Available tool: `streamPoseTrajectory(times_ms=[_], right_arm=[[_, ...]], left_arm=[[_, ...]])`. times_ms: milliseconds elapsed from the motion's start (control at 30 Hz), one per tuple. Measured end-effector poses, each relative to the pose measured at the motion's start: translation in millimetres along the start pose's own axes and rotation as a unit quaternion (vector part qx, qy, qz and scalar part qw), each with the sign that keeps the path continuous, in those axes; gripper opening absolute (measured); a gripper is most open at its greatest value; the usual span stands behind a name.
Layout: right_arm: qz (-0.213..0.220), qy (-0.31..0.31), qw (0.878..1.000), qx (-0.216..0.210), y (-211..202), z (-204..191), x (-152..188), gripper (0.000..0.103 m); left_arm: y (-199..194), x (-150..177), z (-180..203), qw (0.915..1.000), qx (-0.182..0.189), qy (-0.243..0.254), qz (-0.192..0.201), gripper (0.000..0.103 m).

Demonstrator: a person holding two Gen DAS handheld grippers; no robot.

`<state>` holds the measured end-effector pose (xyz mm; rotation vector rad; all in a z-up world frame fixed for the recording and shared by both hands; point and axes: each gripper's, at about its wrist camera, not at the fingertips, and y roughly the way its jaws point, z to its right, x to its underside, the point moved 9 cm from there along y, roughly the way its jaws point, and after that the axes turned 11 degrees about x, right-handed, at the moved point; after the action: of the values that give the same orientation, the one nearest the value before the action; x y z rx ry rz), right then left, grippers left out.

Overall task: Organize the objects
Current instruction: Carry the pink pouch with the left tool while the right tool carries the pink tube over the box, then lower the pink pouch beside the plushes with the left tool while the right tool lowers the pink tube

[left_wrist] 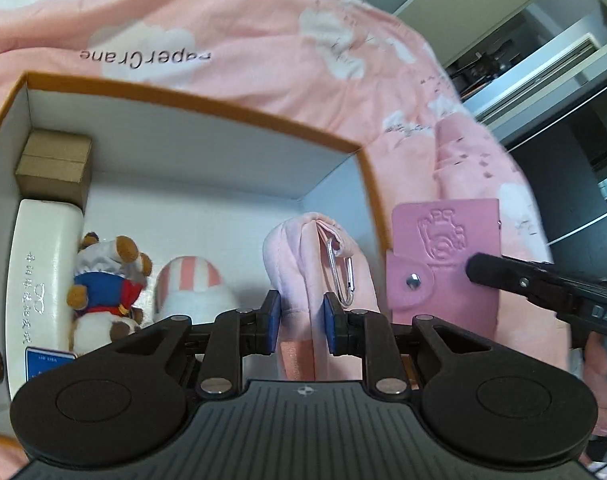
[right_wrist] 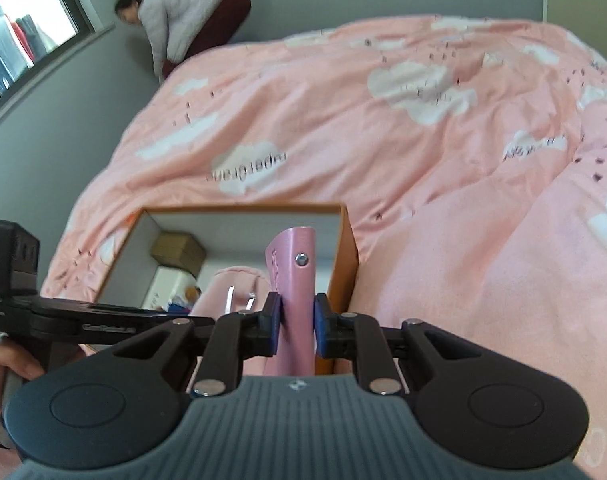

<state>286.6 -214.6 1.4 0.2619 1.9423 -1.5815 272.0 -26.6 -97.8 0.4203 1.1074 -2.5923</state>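
Left gripper (left_wrist: 302,322) pinching a pink pouch (left_wrist: 299,264), pads pressed on either side of the soft fabric, a silver carabiner (left_wrist: 340,276) hanging off it. Pouch held inside the box (left_wrist: 191,104), near its right wall. Right gripper (right_wrist: 294,328) clamped on a pink wallet (right_wrist: 293,276), snap button facing up in the right wrist view. Wallet held upright just outside the right wall of the box, over the pink duvet (right_wrist: 443,200). Along the left wall of the box: small brown carton (left_wrist: 54,166) in the far corner, white case (left_wrist: 43,276) touching it on the near side. Beside the case, a plush bear (left_wrist: 107,280), then a striped plush (left_wrist: 193,284). Box resting on the duvet.
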Motion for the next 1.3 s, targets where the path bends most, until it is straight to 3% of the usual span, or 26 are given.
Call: streamPoseTrajectory(times_ms=[267, 433, 667, 900, 1067, 1133, 1300], right_arm=[[-0.056, -0.035, 0.998, 0.017, 42, -30, 18, 0.018], [-0.109, -0.059, 0.992, 0.036, 74, -55, 30, 0.018], [-0.192, -0.015, 0.981, 0.034, 111, -57, 43, 0.019], [-0.233, -0.037, 0.971, 0.044, 130, -69, 56, 0.019], [-0.217, -0.100, 0.967, 0.083, 128, -76, 54, 0.020], [-0.200, -0.129, 0.966, 0.103, 123, -76, 51, 0.027], [-0.173, -0.158, 0.966, 0.105, 103, -77, 42, 0.027]], left_arm=[[-40, -16, -6, 0.9973, -0.033, 0.038, 0.053, 0.025], [-43, -18, -26, 0.9987, -0.032, 0.018, 0.035, 0.025], [-33, -12, -44, 0.9997, -0.007, -0.012, 0.019, 0.025], [-31, -10, -47, 0.9998, 0.002, -0.012, 0.012, 0.025], [-32, -10, -47, 0.9998, 0.006, -0.010, 0.014, 0.025], [-32, -10, -47, 0.9998, 0.006, -0.010, 0.013, 0.025], [-32, -12, -44, 0.9998, 0.011, -0.007, 0.016, 0.025]])
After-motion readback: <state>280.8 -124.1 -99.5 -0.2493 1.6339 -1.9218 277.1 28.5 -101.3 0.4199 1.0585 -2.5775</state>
